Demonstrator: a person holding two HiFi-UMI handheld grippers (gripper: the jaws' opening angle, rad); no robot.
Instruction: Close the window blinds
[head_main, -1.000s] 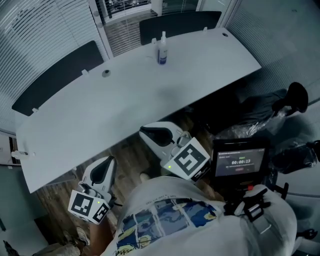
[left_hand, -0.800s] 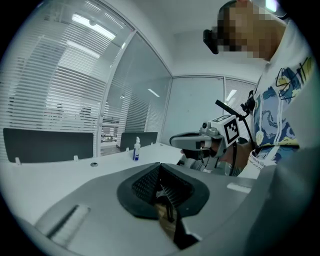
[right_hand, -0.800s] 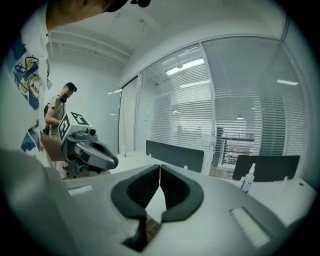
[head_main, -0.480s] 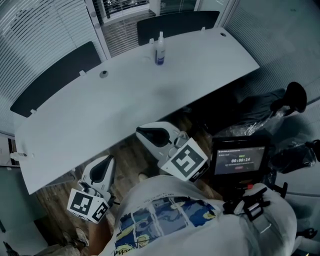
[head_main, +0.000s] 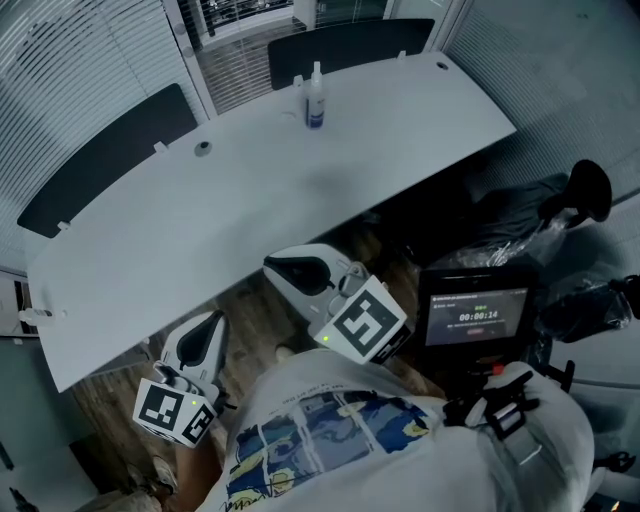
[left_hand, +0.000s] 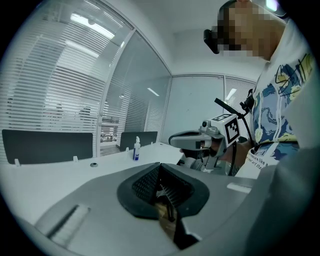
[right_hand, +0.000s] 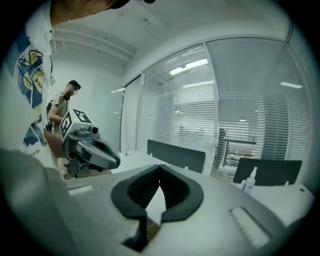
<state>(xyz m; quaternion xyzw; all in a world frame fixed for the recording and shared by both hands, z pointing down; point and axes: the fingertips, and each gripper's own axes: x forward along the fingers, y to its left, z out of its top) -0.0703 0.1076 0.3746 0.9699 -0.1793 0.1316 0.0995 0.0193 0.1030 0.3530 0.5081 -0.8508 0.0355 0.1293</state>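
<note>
The window blinds (head_main: 70, 60) are hanging down over the glass at the far left, behind the desk (head_main: 300, 190). In the gripper views light is coming through between the slats, so I cannot tell if they are fully turned shut. I am seeing no cord or rod.

The left gripper (head_main: 214, 326) is hanging low by the person's body, with its jaws pressed together on nothing. The right gripper (head_main: 276, 266) is doing the same, closed and empty.

Both are waiting well apart from the blinds. That fits a moment before going to them, or one after coming away. Any reach to the blinds is going to need a way over or round the desk.

The white desk is carrying a small spray bottle (head_main: 315, 95), and dark panels (head_main: 100, 155) are standing along its far edge. A wooden floor (head_main: 250, 300) is showing below. A little screen (head_main: 475, 318) is glowing at the right.
</note>
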